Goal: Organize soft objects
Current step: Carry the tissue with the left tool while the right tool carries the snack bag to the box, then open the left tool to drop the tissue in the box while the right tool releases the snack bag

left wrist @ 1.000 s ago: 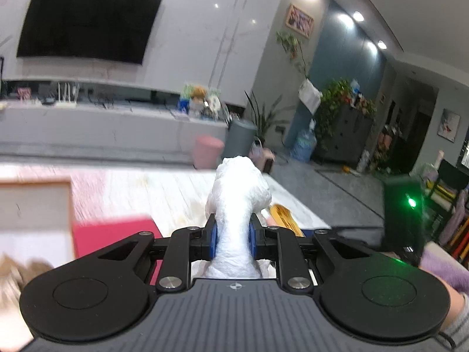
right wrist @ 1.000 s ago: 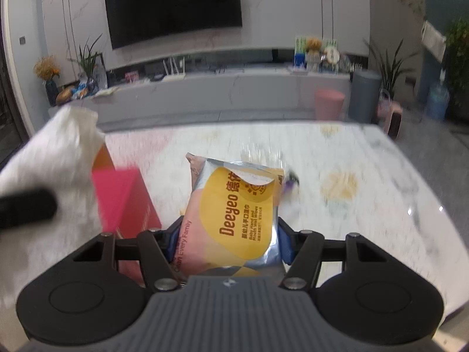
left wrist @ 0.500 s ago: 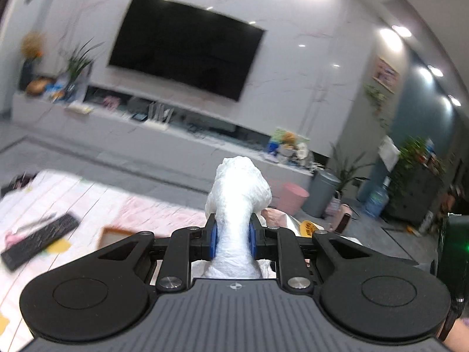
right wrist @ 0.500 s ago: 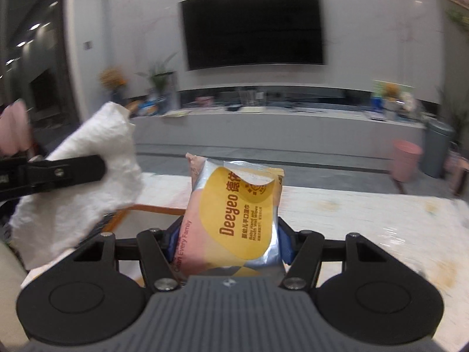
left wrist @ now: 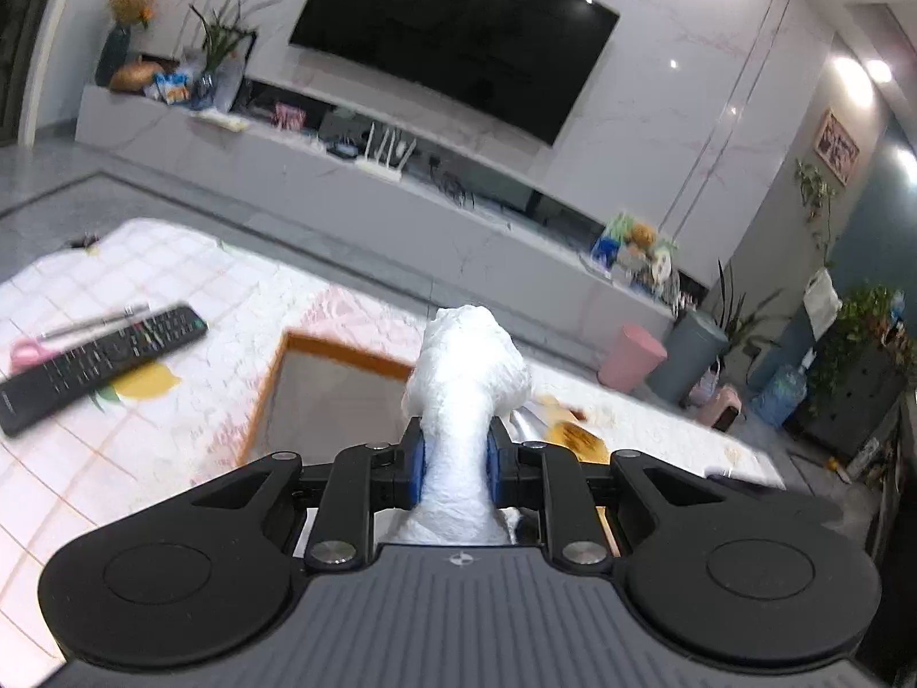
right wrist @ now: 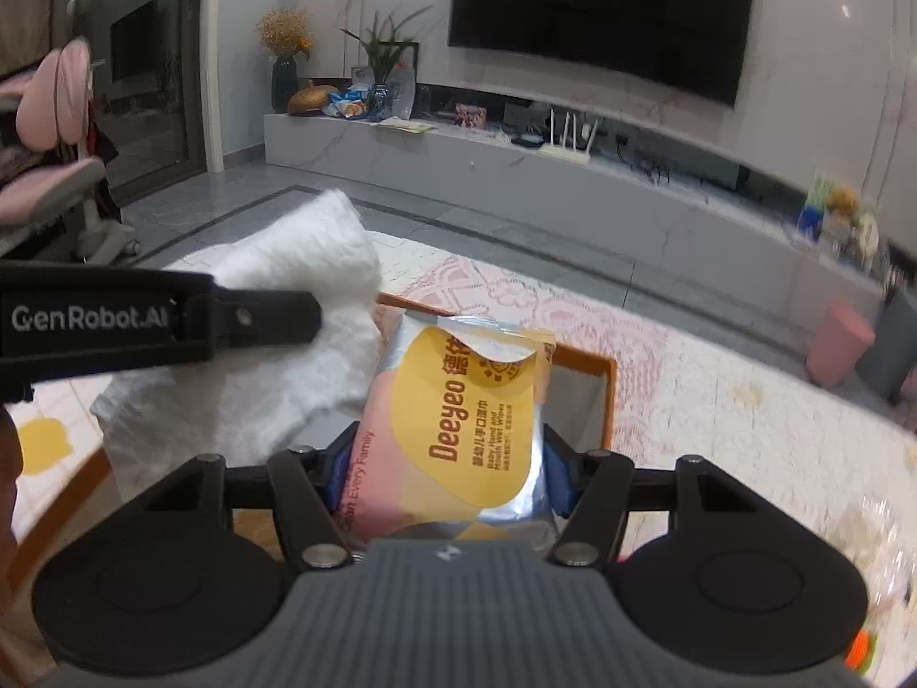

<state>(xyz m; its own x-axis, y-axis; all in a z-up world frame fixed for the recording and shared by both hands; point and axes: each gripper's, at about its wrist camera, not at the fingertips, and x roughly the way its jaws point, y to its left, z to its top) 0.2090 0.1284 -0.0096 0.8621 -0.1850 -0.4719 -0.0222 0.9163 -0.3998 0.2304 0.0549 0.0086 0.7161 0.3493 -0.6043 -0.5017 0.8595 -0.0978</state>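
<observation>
Left gripper [left wrist: 454, 461] clamped on white tissue bundle [left wrist: 464, 370], right gripper [right wrist: 444, 473] clamped on wipes pack [right wrist: 464, 413], orange-rimmed box [left wrist: 275, 384] below, remote [left wrist: 97, 364] lay beside it.

Remote [left wrist: 97, 364] left of box [left wrist: 338, 355] (both on table [left wrist: 172, 458]).

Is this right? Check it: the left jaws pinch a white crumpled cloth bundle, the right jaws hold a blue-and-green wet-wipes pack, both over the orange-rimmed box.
One detail is wrong. The soft wet-wipes pack in the right gripper is yellow and pink with silver foil edges, as the right wrist view shows. The rest stands: the left gripper pinches the white crumpled cloth bundle, both over the orange-rimmed box.
</observation>
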